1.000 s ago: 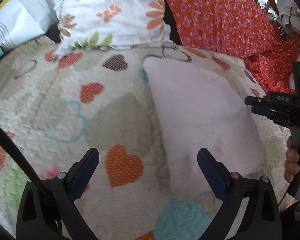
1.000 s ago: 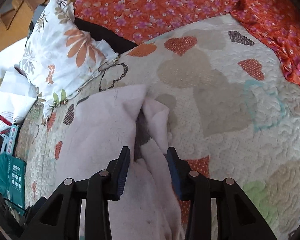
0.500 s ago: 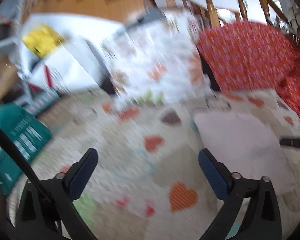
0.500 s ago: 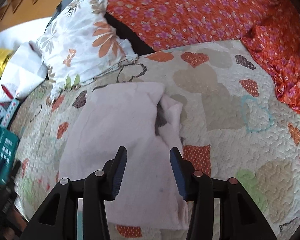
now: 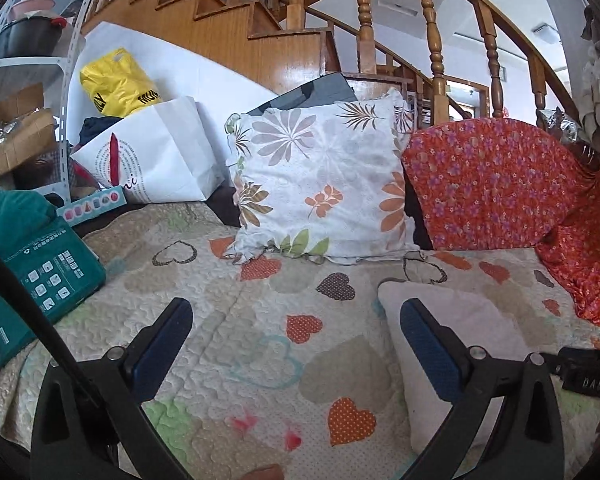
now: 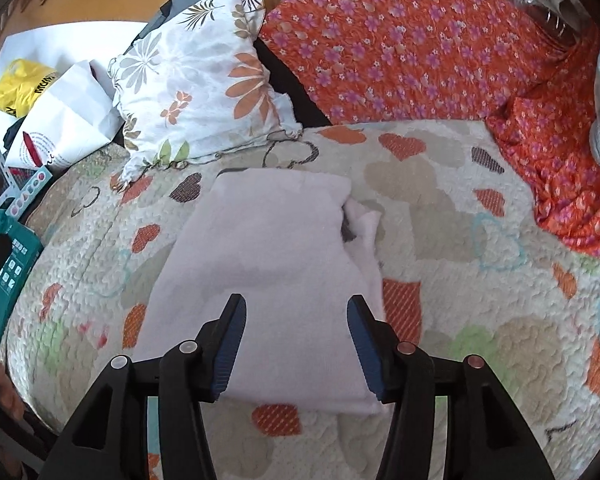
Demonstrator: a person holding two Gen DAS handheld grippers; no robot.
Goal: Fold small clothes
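Two grippers hang over the quilt (image 6: 440, 208), both with fingers spread and nothing between them. The cloth (image 6: 268, 264), pale pink, lies flat on the quilt just ahead of and partly under the right gripper (image 6: 296, 344), folded into a rough rectangle; a loose flap (image 6: 364, 236) sticks out beyond its right finger, so the fold looks unfinished. The left gripper (image 5: 296, 344) points past the cloth (image 5: 460, 332), which sits by its right finger, toward a flowered pillow (image 5: 320, 184); it seems held clear to give the right one room. Tucking that flap probably comes next, and soft fabric could slip or bunch.
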